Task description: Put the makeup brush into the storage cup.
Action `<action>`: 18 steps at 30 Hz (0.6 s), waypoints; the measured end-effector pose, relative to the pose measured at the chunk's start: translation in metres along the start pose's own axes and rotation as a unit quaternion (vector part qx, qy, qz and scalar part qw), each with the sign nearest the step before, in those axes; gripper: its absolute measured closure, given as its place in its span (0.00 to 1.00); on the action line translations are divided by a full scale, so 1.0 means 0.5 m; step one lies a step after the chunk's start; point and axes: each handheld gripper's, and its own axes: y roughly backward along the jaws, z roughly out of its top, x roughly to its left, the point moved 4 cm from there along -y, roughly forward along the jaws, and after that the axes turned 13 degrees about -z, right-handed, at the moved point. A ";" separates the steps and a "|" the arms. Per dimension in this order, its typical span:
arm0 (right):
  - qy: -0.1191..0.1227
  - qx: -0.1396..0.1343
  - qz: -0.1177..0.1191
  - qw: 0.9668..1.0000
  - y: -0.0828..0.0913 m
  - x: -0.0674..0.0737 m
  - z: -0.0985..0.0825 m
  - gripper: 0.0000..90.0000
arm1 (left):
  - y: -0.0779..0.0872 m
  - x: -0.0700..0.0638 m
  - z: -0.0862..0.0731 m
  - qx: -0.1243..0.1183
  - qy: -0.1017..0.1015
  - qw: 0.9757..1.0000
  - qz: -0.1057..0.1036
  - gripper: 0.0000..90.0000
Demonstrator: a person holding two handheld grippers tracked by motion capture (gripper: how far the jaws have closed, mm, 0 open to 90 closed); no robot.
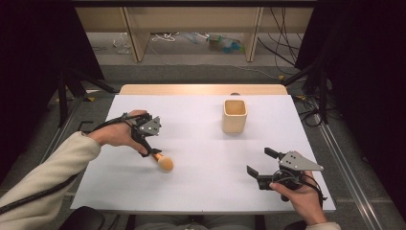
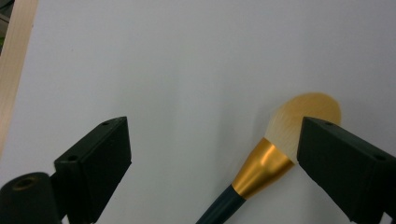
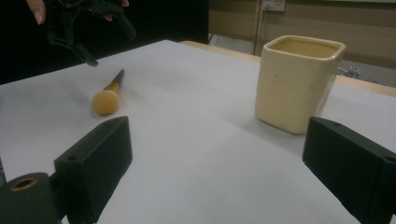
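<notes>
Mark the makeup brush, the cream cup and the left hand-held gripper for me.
makeup brush [image 2: 299, 122]: left gripper view, on the bristle head.
cream cup [image 1: 234, 120]: high view, on the front wall.
left hand-held gripper [image 1: 149, 153]: high view, midway between its fingertips.

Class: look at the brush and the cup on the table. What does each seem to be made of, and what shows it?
Brush: soft, matt tan bristles, probably synthetic or hair; a shiny gold collar that catches the light, likely metal; a dark smooth handle, plastic or painted wood, hard to tell which.
Cup: cream, thick-walled with rounded corners and a faint sheen, probably glazed ceramic, possibly plastic.
</notes>
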 end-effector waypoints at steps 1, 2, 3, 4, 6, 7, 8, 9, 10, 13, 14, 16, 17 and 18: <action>-0.002 -0.004 0.002 1.000 -0.001 0.001 0.000 0.10 | -0.001 -0.001 -0.001 0.006 -0.006 1.000 -0.002 0.11; 0.005 0.002 -0.004 1.000 0.002 -0.001 0.000 0.10 | -0.003 -0.004 0.000 0.007 -0.006 1.000 -0.009 0.10; 0.005 0.002 -0.004 1.000 0.002 -0.001 0.000 0.10 | -0.003 -0.004 0.000 0.007 -0.006 1.000 -0.009 0.10; -0.001 -0.002 0.002 1.000 -0.001 0.001 0.000 0.10 | -0.005 -0.006 0.000 0.003 -0.003 1.000 -0.007 0.10; 0.002 0.002 -0.004 1.000 0.000 -0.001 0.000 0.10 | -0.005 -0.006 0.000 0.005 -0.002 1.000 -0.008 0.10; 0.000 0.001 -0.002 1.000 0.000 -0.001 0.000 0.10 | -0.005 -0.006 -0.001 0.006 -0.001 1.000 -0.007 0.10; -0.002 -0.003 0.000 1.000 -0.001 0.000 0.000 0.10 | -0.007 -0.006 -0.002 0.012 -0.003 1.000 -0.012 0.10; -0.002 -0.003 0.001 1.000 0.000 0.000 0.000 0.10 | -0.007 -0.006 -0.002 0.012 -0.003 1.000 -0.012 0.10; -0.003 -0.003 0.001 1.000 -0.001 0.000 0.000 0.10 | -0.009 -0.008 -0.003 0.016 -0.002 1.000 -0.014 0.10; 0.000 0.004 -0.002 1.000 0.000 -0.001 -0.001 0.10 | -0.018 -0.014 -0.007 0.043 -0.017 0.999 -0.026 0.10; 0.001 0.005 -0.003 1.000 0.000 -0.001 -0.001 0.10 | -0.018 -0.014 -0.007 0.043 -0.017 0.999 -0.026 0.10; -0.001 0.005 -0.001 1.000 0.000 0.000 -0.001 0.10 | -0.028 -0.017 -0.008 0.056 -0.025 0.998 -0.027 0.09; -0.001 0.005 -0.001 1.000 0.000 0.000 -0.001 0.10 | -0.028 -0.017 -0.008 0.056 -0.025 0.998 -0.027 0.09; -0.002 0.004 -0.001 1.000 0.000 -0.001 -0.001 0.10 | -0.031 -0.017 -0.007 0.056 -0.026 0.998 -0.027 0.09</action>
